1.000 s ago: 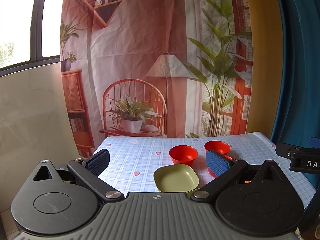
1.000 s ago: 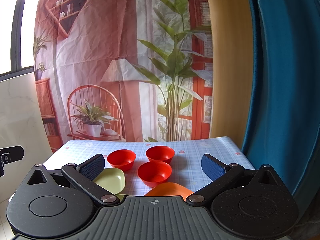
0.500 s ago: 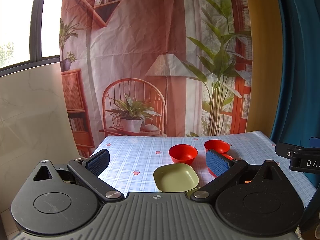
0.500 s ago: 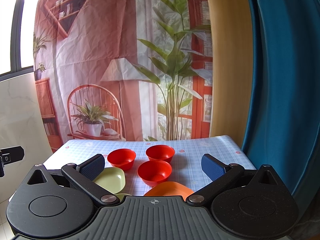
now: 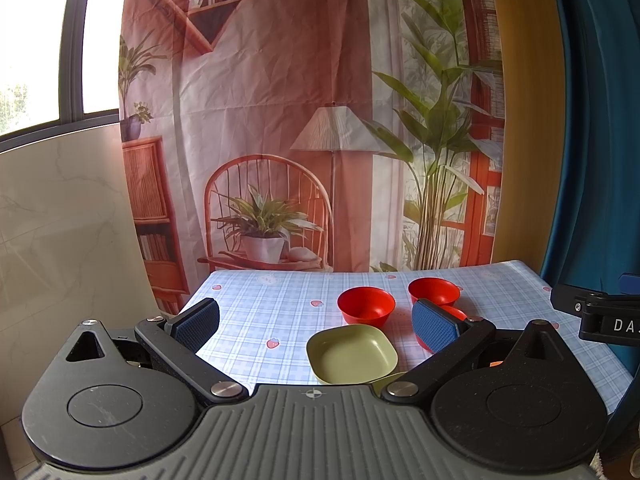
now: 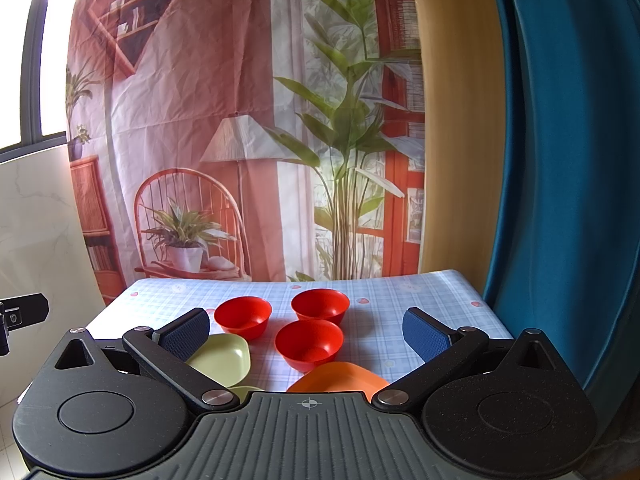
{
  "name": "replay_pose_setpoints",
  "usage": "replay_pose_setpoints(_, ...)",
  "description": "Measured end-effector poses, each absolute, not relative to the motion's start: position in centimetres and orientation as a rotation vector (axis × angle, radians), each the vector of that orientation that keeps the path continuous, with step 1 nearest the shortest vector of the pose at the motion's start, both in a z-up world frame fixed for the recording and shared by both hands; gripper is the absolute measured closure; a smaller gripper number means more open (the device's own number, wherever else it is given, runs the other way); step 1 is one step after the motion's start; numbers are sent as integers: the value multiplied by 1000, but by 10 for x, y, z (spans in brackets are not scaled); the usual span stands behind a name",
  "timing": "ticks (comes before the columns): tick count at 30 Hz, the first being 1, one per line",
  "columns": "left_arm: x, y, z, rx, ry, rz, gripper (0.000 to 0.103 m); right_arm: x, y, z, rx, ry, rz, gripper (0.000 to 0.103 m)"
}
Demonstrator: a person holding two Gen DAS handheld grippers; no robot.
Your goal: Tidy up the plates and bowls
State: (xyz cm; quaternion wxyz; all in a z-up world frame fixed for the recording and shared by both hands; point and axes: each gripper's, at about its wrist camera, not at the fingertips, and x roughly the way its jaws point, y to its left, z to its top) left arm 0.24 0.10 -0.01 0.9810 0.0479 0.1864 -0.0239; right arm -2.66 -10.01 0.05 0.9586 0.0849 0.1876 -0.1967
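Three red bowls stand on the checked table: a left one [image 6: 243, 316], a far one [image 6: 320, 306] and a near one [image 6: 309, 345]. A square green plate [image 6: 224, 362] lies at the near left, with a second green edge [image 6: 245, 391] just below it. An orange plate [image 6: 338, 376] lies in front of the near bowl. In the left wrist view the green plate [image 5: 351, 353] and two red bowls [image 5: 366, 306] [image 5: 433, 291] show, and the third is partly hidden behind my finger. My left gripper [image 5: 316, 328] and right gripper [image 6: 306, 330] are both open, empty, above the table's near edge.
The table [image 6: 400, 292] has a blue checked cloth and ends at a printed backdrop. A blue curtain [image 6: 560, 160] hangs at the right. A marble wall panel [image 5: 60, 240] stands at the left. The other gripper's body [image 5: 600, 316] shows at the right edge of the left wrist view.
Almost nothing has changed. Both views have shifted very slightly; the dishes and both open grippers stay as they were.
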Motion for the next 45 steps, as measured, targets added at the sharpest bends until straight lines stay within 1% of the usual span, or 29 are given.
replay_pose_setpoints(36,3,2,-1,96,379,-54,0,-26,-101,-1,175,379,-398,0)
replay_pose_setpoints(45,7,5,-9,92,396,-65,0,-37,-101,-5,170,321,-401,0)
